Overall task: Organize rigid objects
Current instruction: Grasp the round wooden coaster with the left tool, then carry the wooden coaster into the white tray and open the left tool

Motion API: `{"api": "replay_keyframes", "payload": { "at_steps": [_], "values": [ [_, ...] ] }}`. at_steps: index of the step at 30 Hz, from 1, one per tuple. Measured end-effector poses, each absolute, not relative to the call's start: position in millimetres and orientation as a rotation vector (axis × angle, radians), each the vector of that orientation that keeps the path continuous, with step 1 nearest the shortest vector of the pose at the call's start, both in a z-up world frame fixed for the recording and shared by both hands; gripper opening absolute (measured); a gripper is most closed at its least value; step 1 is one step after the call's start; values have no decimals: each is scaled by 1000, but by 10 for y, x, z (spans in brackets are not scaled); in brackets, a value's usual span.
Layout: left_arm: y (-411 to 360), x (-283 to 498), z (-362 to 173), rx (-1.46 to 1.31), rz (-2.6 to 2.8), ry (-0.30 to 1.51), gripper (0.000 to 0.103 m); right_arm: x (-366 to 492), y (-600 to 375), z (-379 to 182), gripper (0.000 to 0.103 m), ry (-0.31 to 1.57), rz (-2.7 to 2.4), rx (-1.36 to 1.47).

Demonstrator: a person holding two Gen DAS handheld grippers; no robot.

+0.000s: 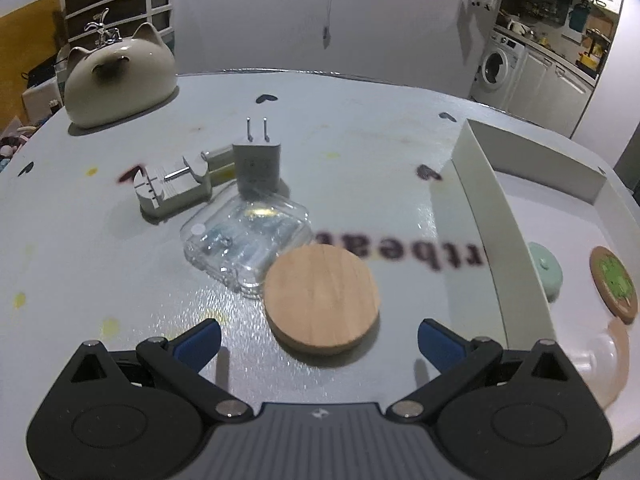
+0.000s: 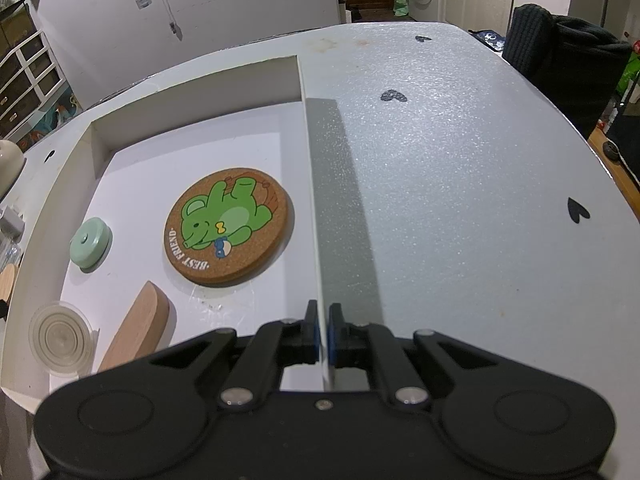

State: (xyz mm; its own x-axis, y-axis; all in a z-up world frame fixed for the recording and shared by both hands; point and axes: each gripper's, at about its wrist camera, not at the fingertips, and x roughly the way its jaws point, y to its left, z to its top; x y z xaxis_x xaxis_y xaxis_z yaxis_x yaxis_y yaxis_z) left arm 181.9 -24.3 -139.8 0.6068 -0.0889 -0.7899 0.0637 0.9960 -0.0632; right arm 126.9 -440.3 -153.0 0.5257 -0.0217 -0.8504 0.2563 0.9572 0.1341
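My left gripper [image 1: 319, 340] is open just above the table, its blue pads either side of a round wooden disc [image 1: 322, 298]. Behind the disc lie a clear plastic case [image 1: 248, 236], a white plug charger [image 1: 256, 168] and a grey clamp tool [image 1: 174, 190]. My right gripper [image 2: 323, 336] is shut on the right wall [image 2: 314, 200] of the white box. Inside the box lie a cork frog coaster [image 2: 228, 226], a mint round lid [image 2: 90, 244], a wooden piece [image 2: 138, 328] and a clear round cap [image 2: 62, 336].
A cat-shaped ceramic pot [image 1: 120, 80] stands at the table's far left corner. The white box [image 1: 496, 216] is to the right of the disc. A dark bag [image 2: 560, 52] sits beyond the table's right edge. Black heart marks dot the tabletop.
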Motion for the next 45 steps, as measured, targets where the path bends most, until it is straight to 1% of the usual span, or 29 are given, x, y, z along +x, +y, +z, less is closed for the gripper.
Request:
{"api": "replay_keyframes", "payload": {
  "at_steps": [1,2,3,5,9,10,12,21,28,38,41,45],
  "values": [
    [-243,1838,-1405,-27,-89,911,96,1269,-4404,-1530,5,1006,-168,256],
    [-253,1857,-1408,-20,-90,908,90,1269,-4404,-1530,5,1006,-168,256],
    [-266,1885,-1416,-10,-90,909,86,1269,-4404,-1530,5,1006,-169,256],
    [-290,1930,-1420,4,-93,906,82,1268,-4403,-1531,5,1006,-169,257],
    [-331,2017,-1434,24,-92,900,78,1268,-4404,-1529,5,1006,-169,258],
    [-345,2040,-1443,34,-94,902,76,1269,-4402,-1529,5,1006,-169,259],
    [-377,2059,-1452,62,-96,903,68,1269,-4404,-1529,5,1006,-169,259],
    [-356,2010,-1432,49,-106,914,68,1274,-4400,-1530,5,1006,-169,260],
    [-469,1875,-1186,-23,-191,892,68,1276,-4402,-1527,5,1007,-164,258],
    [-1131,1795,-686,-14,-452,795,68,1273,-4402,-1526,5,1005,-164,261],
    [-1371,1815,-654,-3,-533,799,68,1270,-4403,-1524,5,1003,-164,263],
    [-1744,1818,-718,97,-610,809,68,1264,-4412,-1522,5,1000,-163,267]
  ]
}}
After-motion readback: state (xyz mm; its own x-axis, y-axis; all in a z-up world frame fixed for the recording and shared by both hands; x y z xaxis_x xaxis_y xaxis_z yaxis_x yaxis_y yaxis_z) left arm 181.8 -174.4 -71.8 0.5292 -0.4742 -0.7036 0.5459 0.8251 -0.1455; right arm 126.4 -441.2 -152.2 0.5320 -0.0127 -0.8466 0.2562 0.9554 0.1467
